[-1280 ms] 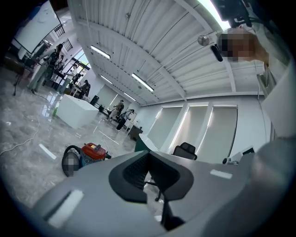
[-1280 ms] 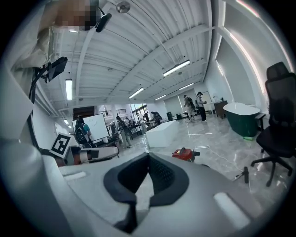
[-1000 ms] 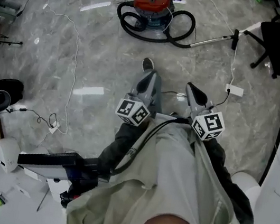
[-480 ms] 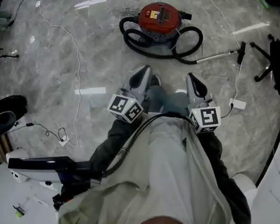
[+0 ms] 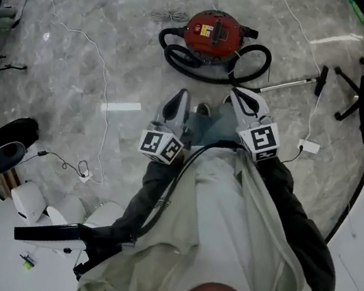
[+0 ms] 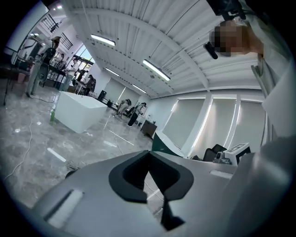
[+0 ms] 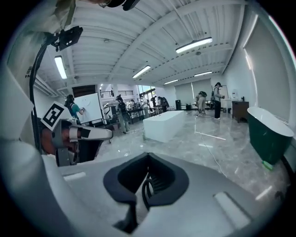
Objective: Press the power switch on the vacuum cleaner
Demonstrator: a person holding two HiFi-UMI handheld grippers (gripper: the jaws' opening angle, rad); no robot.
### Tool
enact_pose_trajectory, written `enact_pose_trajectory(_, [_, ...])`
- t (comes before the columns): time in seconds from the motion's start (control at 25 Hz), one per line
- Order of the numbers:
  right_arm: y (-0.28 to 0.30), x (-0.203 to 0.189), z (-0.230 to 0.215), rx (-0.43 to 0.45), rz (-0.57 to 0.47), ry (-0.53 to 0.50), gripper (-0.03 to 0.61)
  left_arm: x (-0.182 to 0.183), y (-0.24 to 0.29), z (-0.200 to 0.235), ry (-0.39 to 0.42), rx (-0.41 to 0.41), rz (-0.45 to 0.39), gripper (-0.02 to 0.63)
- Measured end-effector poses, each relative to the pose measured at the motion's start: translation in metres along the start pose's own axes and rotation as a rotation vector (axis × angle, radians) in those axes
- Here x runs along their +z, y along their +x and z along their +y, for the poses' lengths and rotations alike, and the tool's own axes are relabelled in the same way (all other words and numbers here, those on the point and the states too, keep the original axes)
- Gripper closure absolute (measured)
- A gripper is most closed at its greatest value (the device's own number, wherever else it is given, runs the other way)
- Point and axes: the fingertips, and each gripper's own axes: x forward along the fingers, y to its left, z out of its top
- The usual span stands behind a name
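Vacuum cleaner (image 5: pixel 213 34) is the farthest thing. Nearest, the left claw (image 5: pixel 182 96) and right claw (image 5: pixel 241 94) hover pinched closed, holding nothing. Beyond them is marble floor (image 5: pixel 75 81), then the red machine, well apart from both, its black hose (image 5: pixel 184 56) coiled around it.

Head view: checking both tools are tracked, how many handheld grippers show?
2: the grey left gripper at the picture's left, the grey right gripper further forward, nearer the red canister vacuum cleaner.

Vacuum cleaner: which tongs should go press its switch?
Probably the right tongs: shut and empty, their tip sits nearer the red vacuum cleaner than the left tongs.
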Motion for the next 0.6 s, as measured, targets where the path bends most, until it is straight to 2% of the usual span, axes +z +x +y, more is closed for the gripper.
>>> enact_pose_trajectory(0.16, [0.049,-0.005,-0.02,0.026,0.069,-0.062,0.578,0.003,0.027,0.03,-0.014,0.035,-0.021,0.607])
enact_pose_trajectory(0.32, [0.109,-0.034,-0.027,0.03,0.156,-0.137,0.578,-0.022,0.045,0.063,0.004,0.038,0.037,0.607])
enact_pose_trajectory(0.44, [0.172,-0.071,-0.045,-0.014,0.24,-0.173,0.577,-0.042,0.062,0.099,0.016,0.051,0.069,0.607])
enact_pose_trajectory(0.6, [0.261,-0.138,-0.078,-0.085,0.386,-0.237,0.578,-0.077,0.08,0.153,0.021,0.074,0.101,0.607])
